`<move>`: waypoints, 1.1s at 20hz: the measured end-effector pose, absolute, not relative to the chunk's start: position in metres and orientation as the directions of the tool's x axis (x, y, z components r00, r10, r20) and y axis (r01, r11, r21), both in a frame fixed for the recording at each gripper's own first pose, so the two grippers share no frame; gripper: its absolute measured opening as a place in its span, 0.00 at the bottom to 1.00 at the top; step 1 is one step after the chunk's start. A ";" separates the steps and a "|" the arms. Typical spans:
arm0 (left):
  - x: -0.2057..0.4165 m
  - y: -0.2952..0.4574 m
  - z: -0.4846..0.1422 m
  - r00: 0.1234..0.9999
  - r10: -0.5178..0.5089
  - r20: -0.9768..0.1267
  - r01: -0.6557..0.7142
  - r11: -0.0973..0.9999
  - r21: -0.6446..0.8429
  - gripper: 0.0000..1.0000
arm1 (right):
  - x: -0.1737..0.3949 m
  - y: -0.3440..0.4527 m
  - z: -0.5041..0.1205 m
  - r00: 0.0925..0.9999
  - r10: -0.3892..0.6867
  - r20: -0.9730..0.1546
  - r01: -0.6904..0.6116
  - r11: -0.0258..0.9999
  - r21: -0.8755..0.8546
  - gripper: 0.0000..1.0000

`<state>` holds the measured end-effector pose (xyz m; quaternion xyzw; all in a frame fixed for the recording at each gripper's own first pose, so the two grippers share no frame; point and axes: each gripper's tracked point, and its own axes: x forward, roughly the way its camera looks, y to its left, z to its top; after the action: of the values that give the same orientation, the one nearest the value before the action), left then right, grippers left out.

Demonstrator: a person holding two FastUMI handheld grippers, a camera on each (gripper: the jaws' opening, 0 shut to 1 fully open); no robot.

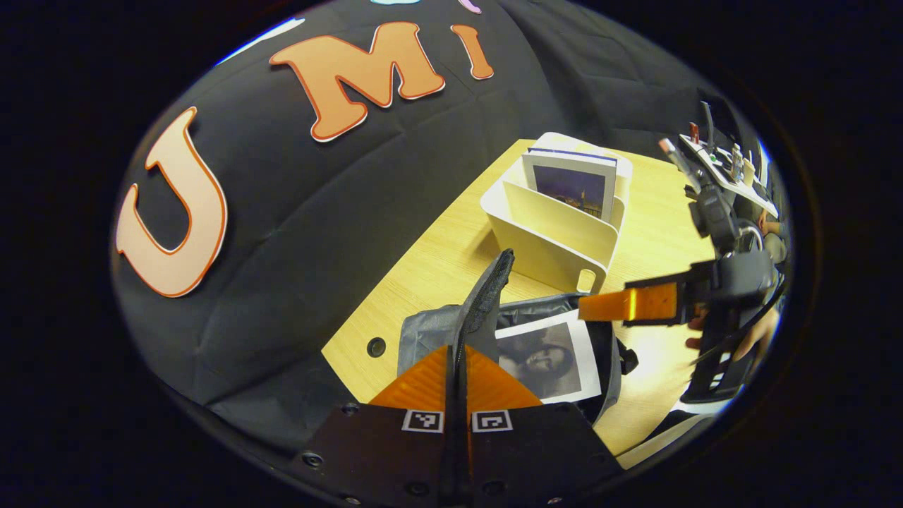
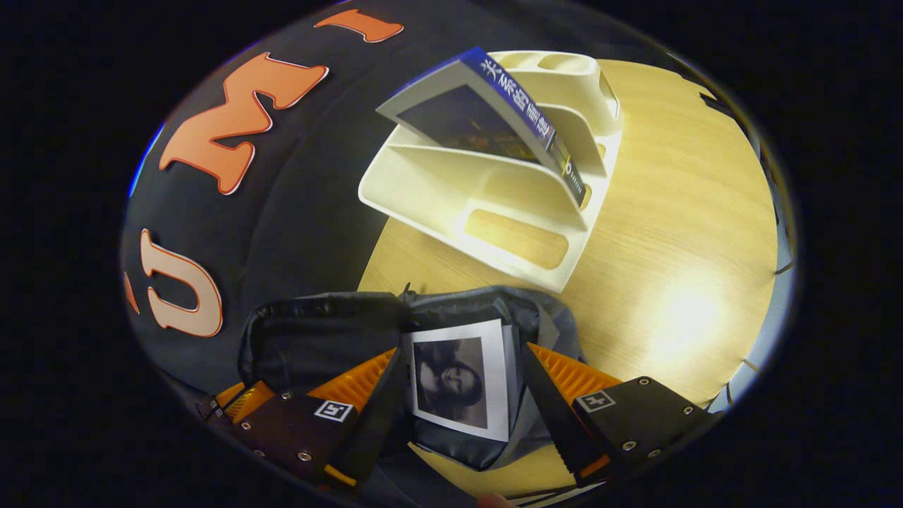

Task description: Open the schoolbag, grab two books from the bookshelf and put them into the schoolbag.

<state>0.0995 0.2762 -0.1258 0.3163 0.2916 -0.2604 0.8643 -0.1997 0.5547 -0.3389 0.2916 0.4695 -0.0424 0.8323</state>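
The grey schoolbag (image 1: 423, 331) lies open on the table, with a book with a black-and-white portrait cover (image 1: 550, 356) lying in its mouth. My left gripper (image 1: 457, 349) is shut on the bag's black flap (image 1: 487, 289) and holds it up. In the right gripper view my right gripper (image 2: 462, 349) stands open just above the bag (image 2: 317, 331); the portrait book (image 2: 458, 395) lies between its fingers, apart from both. Behind the bag, the white bookshelf (image 1: 557, 240) (image 2: 494, 204) holds one blue-spined book (image 1: 571, 187) (image 2: 487, 120), leaning in a slot. The right gripper (image 1: 585, 310) also reaches over the bag.
The wooden table (image 1: 437, 261) (image 2: 670, 212) stretches right of the shelf and bag, with a small round hole (image 1: 376, 346) near its left edge. A person's hand (image 1: 762, 331) holds the right gripper. Equipment on a stand (image 1: 719, 162) is at the far right.
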 end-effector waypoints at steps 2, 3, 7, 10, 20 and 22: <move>0.098 0.275 -0.127 0.693 -0.276 -0.666 0.639 0.663 0.391 0.00 | -0.199 0.534 -0.322 0.575 0.158 -0.803 0.335 0.850 0.407 0.98; 0.097 0.275 -0.129 0.691 -0.280 -0.666 0.641 0.664 0.386 0.00 | -0.197 0.525 -0.314 0.583 0.142 -0.800 0.333 0.856 0.395 0.98; 0.096 0.282 -0.129 0.704 -0.279 -0.653 0.622 0.685 0.379 0.01 | -0.201 0.495 -0.285 0.586 0.107 -0.803 0.328 0.875 0.356 0.99; 0.094 0.288 -0.129 0.694 -0.293 -0.657 0.610 0.725 0.321 0.00 | -0.206 0.459 -0.269 0.578 0.048 -0.815 0.285 0.924 0.257 0.98; 0.096 0.295 -0.132 0.704 -0.259 -0.661 0.564 0.770 0.299 0.01 | -0.181 0.400 -0.190 0.562 -0.064 -0.825 0.112 0.994 0.000 0.98; 0.097 0.296 -0.136 0.702 -0.251 -0.666 0.548 0.788 0.281 0.01 | -0.167 0.406 -0.172 0.562 -0.051 -0.826 0.072 0.997 -0.013 0.98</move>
<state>0.0973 0.2959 -0.1360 0.2367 0.3142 -0.2239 0.8917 -0.1667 0.4056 -0.1721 0.0110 0.4668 -0.0349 0.8836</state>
